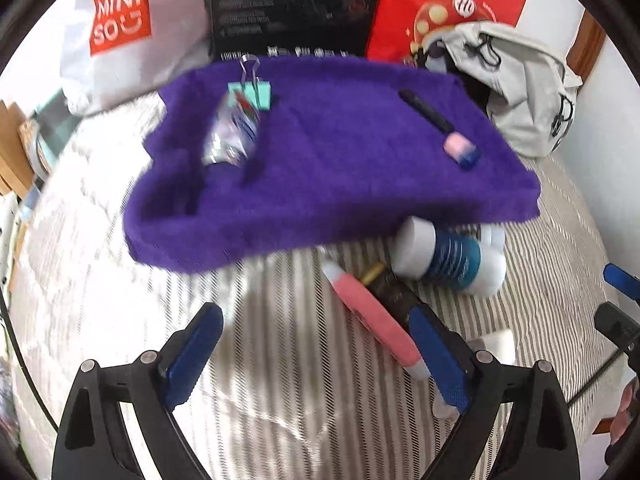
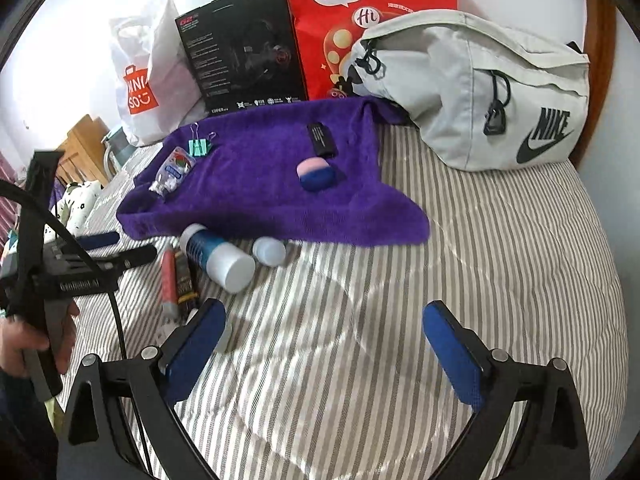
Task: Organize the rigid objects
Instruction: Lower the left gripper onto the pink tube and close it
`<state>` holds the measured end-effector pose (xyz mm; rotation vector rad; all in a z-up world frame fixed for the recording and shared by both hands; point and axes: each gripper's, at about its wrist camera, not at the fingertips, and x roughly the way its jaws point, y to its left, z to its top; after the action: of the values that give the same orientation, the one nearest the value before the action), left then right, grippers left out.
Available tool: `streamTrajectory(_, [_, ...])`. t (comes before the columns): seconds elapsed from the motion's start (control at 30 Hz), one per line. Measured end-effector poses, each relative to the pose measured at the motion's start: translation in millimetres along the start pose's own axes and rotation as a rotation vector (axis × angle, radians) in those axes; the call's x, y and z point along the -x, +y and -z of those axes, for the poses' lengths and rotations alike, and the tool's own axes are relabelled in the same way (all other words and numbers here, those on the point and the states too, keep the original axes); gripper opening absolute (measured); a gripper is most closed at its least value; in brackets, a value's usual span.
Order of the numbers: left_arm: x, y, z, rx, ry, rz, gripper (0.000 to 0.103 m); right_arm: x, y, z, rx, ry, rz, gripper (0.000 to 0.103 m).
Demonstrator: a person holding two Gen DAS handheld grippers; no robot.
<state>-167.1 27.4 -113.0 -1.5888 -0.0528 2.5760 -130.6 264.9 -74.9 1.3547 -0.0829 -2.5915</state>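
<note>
Left wrist view. The left tongs are hanging wide apart over the striped bed, gripping nothing. The purple towel is serving as the landmark. Lying on it: a clear packet, a teal binder clip touching the packet's far end, a black stick, and a pink-and-blue eraser just beyond the stick's near tip. Lying off the towel, at its near edge: a blue-and-white bottle, a pink tube and a dark flat item beside it, blurred. The pink tube's long axis is running diagonally from the towel's edge toward the right finger of these tongs, its near end sitting just beside that finger.

Right wrist view. The right tongs are likewise standing open and empty. Beyond the towel, a grey bag, a red bag, a black box and a white bag are standing. A small white bottle is lying beside the blue-and-white one. The loose items are lying ahead and to the left of these tongs.

Judgement: the left tongs are nearer the pink tube; the coming grasp is calling for closing across its diagonal axis.
</note>
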Motion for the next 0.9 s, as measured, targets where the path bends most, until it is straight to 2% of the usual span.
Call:
streamTrajectory(0.07, [-7,-4,3,0.002,0.015,0.013,0.095,1,0,4,-0.008,0.006,0.0,0.103])
streamTrajectory(0.2, [-8,-6,9,-0.022,0.029,-0.023,0.096,1,2,13,-0.006,0.025,-0.001,0.103])
streamTrajectory(0.33, [-10,-1,12,-0.071,0.051,-0.14,0.096,1,4,19,0.005,0.039,0.007,0.103])
streamTrajectory(0.4, [-10,4,13,-0.04,0.04,-0.086,0.095,0,4,22,0.0,0.047,0.003,0.103])
streamTrajectory(0.6, [-9,-1,15,-0.025,0.008,-0.106,0.095,-7,14,23,0.021,0.069,-0.003,0.103])
streamTrajectory(0.63, [-9,-2,16,-0.027,-0.001,-0.103,0.092,-7,17,23,0.03,0.072,-0.003,0.103])
streamTrajectory(0.7, [-4,-3,19,-0.043,-0.029,-0.093,0.08,-7,22,22,0.051,0.074,-0.004,0.103])
streamTrajectory(0.77, [0,-4,20,-0.054,-0.048,-0.086,0.051,-6,25,21,0.062,0.067,-0.005,0.103])
streamTrajectory(0.8, [2,-4,20,-0.062,-0.054,-0.082,0.043,-7,26,21,0.066,0.064,-0.01,0.103])
streamTrajectory(0.83, [3,-4,19,-0.065,-0.06,-0.077,0.03,-7,26,22,0.068,0.061,-0.015,0.103])
streamTrajectory(0.87, [3,-3,18,-0.068,-0.062,-0.071,0.022,-9,27,21,0.072,0.051,-0.028,0.103])
streamTrajectory(0.9, [2,0,13,-0.069,-0.062,-0.068,0.02,-10,28,21,0.077,0.047,-0.036,0.103])
